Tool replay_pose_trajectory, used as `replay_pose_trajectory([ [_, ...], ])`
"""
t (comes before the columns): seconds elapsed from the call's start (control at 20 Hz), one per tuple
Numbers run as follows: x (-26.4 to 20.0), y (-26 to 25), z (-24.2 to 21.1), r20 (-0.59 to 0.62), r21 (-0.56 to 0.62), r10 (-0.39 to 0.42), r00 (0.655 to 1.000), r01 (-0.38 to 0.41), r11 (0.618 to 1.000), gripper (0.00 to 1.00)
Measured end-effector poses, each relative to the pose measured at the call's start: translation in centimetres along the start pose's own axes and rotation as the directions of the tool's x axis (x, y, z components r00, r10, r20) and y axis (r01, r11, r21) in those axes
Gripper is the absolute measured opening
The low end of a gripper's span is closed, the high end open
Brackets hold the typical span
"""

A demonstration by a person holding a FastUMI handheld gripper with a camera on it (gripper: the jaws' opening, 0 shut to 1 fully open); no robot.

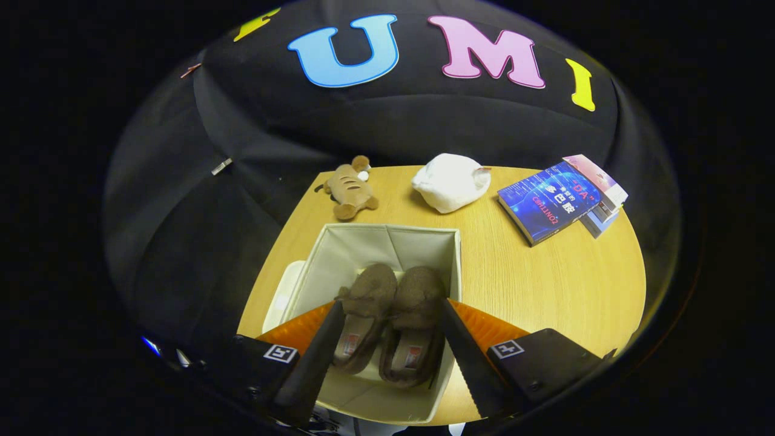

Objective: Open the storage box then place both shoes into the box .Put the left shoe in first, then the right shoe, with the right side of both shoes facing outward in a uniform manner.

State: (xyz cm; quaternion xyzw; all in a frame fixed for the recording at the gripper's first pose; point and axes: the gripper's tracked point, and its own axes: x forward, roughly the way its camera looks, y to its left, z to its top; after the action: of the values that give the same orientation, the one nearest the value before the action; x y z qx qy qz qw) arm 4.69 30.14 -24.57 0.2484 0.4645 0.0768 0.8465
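Observation:
A cream fabric storage box (387, 237) stands open on the wooden table, directly under my fingers. Two brown fuzzy slippers lie side by side inside it, toes pointing away from me: the left one (363, 315) and the right one (415, 324). My gripper (392, 304) hovers above the box, its jaws spread wide with both slippers showing in the gap between them. Neither finger touches a slipper. The box's lid (282, 297) lies flat against the box's left side.
Beyond the box on the table (545, 278) lie a small brown plush toy (351, 189), a crumpled white cloth (451, 180) and a stack of books (560, 198) at the far right. Black cloth walls close in behind and to the left.

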Motion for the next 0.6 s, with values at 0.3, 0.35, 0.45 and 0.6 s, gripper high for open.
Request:
replay_pose_trajectory([
  [0.3, -5.3, -2.6, 6.0, 0.193, -0.082, 0.021, 0.981, -0.005, 0.997, 0.99],
  [0.35, -6.3, -3.4, 7.2, 0.232, -0.095, 0.016, 0.973, 0.006, 0.995, 0.99],
  [0.45, -8.4, -5.4, 9.5, 0.313, -0.129, -0.004, 0.950, 0.046, 0.991, 0.98],
  [0.6, -11.7, -8.0, 12.1, 0.423, -0.174, -0.026, 0.906, 0.109, 0.979, 0.98],
])
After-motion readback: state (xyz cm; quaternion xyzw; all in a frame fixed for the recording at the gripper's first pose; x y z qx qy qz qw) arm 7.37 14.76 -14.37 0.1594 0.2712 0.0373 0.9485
